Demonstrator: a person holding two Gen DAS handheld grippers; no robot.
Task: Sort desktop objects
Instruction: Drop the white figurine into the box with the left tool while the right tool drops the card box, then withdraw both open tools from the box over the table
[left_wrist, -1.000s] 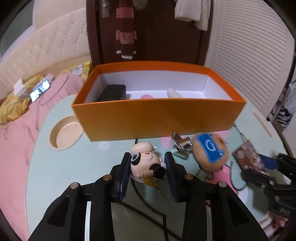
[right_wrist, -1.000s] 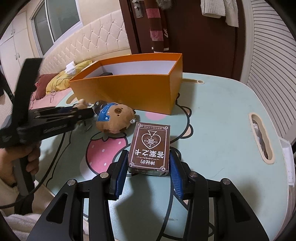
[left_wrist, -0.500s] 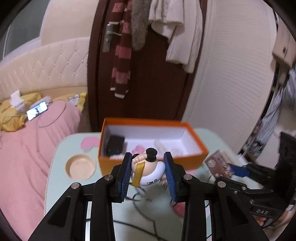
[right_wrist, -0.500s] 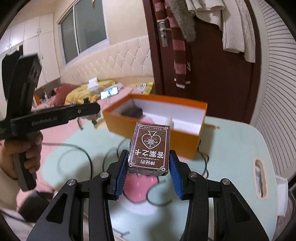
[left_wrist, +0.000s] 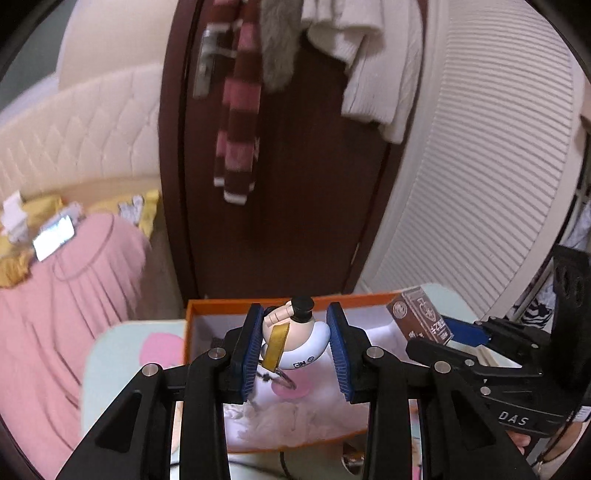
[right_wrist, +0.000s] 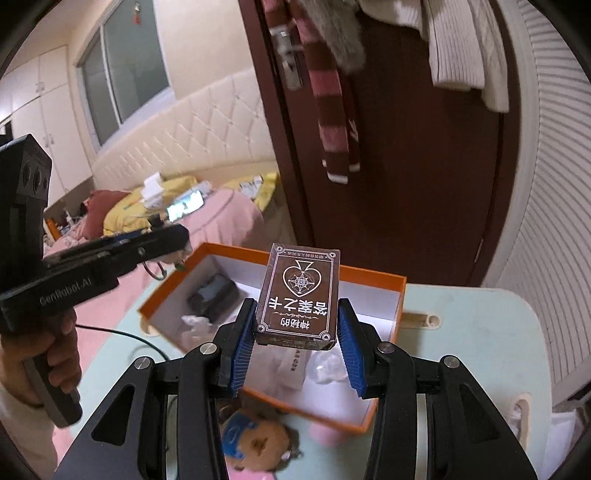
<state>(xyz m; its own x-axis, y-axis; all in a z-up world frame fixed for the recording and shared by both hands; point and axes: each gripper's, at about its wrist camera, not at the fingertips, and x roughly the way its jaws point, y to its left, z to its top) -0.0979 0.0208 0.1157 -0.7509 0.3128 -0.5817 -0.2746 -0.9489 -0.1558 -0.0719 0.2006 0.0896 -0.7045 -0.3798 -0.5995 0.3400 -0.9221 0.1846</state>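
Table (right_wrist: 476, 332) pale green, rounded corner, cartoon print. Orange box (right_wrist: 373, 275) sits open on it, white inside, holding a black case (right_wrist: 212, 295) and some pale bits (too blurred to name). Left gripper (left_wrist: 295, 341) over the box, blue pads clamped on a small white figurine (left_wrist: 295, 339) with a yellow strap, held off the box floor. Right gripper (right_wrist: 295, 332) also over the box, pads squeezing a brown card box (right_wrist: 299, 295) by its long sides, spade emblem facing up. Brown plush toy (right_wrist: 255, 443) with a blue patch lies on the table just outside the box's near wall. Left hand (right_wrist: 48, 354) wraps the left gripper's handle.
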